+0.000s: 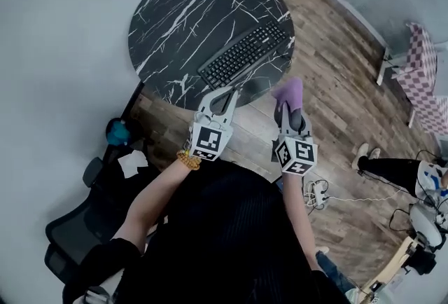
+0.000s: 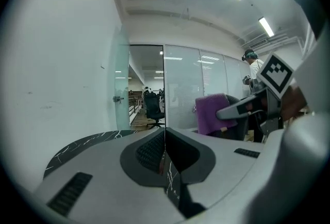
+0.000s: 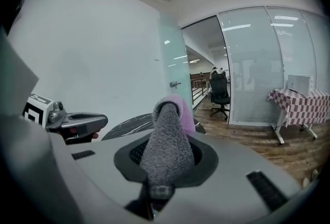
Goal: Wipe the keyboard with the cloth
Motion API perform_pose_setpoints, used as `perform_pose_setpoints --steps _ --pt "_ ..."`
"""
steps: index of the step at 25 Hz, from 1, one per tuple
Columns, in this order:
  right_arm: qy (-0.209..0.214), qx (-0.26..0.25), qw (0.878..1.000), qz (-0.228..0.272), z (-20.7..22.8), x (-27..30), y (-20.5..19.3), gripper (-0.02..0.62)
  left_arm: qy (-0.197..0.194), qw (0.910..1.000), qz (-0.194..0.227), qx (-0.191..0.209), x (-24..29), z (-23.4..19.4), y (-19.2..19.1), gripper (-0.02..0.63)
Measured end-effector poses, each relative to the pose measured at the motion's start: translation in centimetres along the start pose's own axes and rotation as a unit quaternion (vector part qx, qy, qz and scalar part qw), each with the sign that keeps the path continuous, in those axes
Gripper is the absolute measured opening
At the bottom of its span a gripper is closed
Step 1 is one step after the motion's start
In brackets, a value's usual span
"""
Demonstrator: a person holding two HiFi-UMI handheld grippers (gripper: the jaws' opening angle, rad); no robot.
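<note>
At lower centre of the head view, the left hand-held gripper (image 1: 225, 96) is clenched on nothing. The right hand-held gripper (image 1: 287, 117) grasps the purple cloth (image 1: 290, 91), which is held up just short of the round worktop (image 1: 161, 8). Wiping looks not yet begun, so the whole keyboard (image 1: 245, 55) is left to do. It lies beyond, near the worktop's lower-right rim, its long axis running from lower left to upper right.

Cloth (image 3: 166, 150) hides pad faces of right gripper (image 3: 155, 189), most of marble table (image 3: 125, 125); checkered table (image 1: 423, 66) cut by head view's edge.
</note>
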State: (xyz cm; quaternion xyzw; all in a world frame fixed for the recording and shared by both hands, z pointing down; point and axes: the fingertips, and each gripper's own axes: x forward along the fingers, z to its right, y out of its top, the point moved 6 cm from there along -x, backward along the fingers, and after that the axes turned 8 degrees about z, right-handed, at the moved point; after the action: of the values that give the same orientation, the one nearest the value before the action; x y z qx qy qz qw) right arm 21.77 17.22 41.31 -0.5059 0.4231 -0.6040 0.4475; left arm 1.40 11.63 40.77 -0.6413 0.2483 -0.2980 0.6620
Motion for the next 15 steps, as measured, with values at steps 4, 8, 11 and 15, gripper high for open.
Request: perform_pose_setpoints --steps 4,8,11,15 --pt "-0.015 0.004 1.000 -0.011 -0.2 4.1 0.6 0.072 -0.004 0.9999 -0.012 -0.003 0.9 -4.2 -1.5 0.015" --pt "-0.034 0.015 0.999 -0.023 -0.3 7.4 1.1 0.072 -0.030 0.9992 -0.026 0.003 2.0 -7.0 -3.1 0.015" --pt "-0.043 0.018 0.998 -0.032 -0.3 9.8 1.6 0.072 -0.036 0.9987 -0.035 0.002 2.8 -9.0 -4.3 0.015" --pt "-0.059 0.019 0.997 -0.036 -0.6 12.4 1.8 0.072 -0.032 0.9980 -0.052 -0.016 2.8 -11.6 -6.2 0.015"
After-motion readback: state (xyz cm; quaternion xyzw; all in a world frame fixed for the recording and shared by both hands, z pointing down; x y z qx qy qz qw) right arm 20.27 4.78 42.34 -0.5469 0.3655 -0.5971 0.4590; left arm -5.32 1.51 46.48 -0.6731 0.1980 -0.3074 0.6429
